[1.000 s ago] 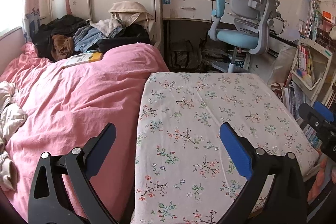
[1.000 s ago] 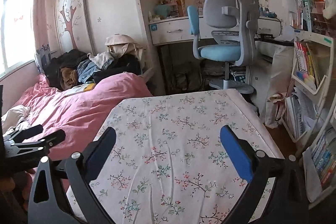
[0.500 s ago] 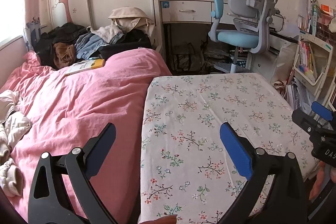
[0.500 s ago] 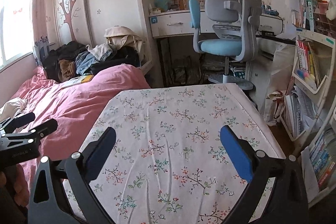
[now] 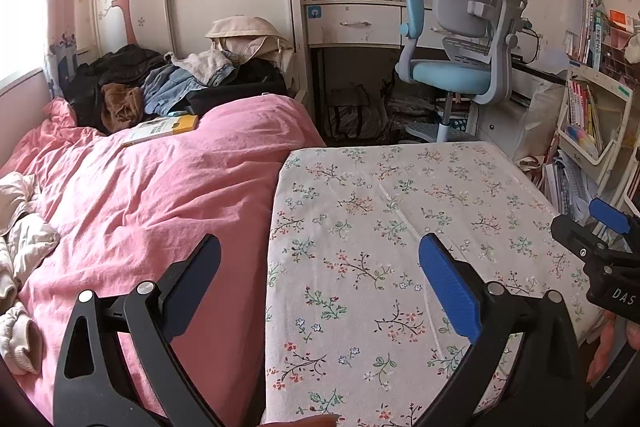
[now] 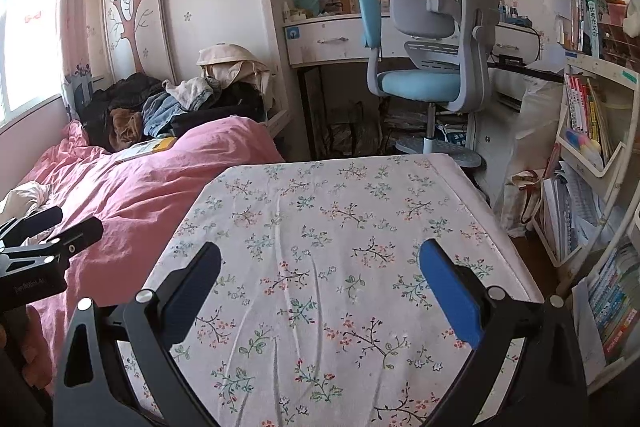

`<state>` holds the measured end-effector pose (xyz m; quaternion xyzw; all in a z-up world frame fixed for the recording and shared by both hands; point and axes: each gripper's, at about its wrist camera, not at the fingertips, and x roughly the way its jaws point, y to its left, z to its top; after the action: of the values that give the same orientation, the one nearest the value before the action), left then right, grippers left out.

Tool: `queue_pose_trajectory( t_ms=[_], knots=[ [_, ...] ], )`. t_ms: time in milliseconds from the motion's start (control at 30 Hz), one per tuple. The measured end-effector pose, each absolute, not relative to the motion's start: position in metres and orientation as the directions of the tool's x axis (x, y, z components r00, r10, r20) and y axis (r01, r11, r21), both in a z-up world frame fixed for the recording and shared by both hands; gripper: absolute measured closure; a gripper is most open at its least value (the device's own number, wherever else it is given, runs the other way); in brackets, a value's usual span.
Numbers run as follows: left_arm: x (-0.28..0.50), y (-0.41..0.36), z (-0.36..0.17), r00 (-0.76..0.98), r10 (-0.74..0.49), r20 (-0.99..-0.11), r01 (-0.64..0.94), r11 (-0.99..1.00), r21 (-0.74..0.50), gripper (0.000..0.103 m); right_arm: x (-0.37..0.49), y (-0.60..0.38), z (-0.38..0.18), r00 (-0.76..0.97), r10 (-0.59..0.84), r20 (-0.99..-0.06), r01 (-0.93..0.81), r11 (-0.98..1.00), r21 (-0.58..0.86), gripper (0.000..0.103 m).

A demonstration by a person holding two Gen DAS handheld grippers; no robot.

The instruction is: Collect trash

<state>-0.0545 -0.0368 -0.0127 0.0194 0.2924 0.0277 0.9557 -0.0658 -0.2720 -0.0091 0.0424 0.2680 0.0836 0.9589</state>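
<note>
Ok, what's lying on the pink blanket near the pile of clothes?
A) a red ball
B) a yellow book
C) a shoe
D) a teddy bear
B: a yellow book lies flat on the pink blanket, just in front of the pile of clothes.

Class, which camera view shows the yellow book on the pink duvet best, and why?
The left wrist view: the yellow book lies nearer and larger, its whole cover visible on the duvet. In the right wrist view the book is smaller, and a fold of duvet hides part of it.
</note>
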Motion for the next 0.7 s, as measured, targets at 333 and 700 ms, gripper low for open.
queue_pose_trajectory(
  t_ms=[333,700],
  knots=[
    [-0.0543,-0.0375,-0.0129,0.828,0.062,-0.558,-0.039,0.998,0.053,0.007,-0.0664,-0.2712,-0.0098,0.842,0.182,-0.507,-0.137,0.983,0.125,0.008],
    [-0.0558,-0.04,-0.0128,0.831,0.061,-0.552,-0.035,0.998,0.058,0.007,-0.0658,-0.2701,-0.0113,0.839,0.188,-0.51,-0.145,0.982,0.125,0.008]
  ],
)
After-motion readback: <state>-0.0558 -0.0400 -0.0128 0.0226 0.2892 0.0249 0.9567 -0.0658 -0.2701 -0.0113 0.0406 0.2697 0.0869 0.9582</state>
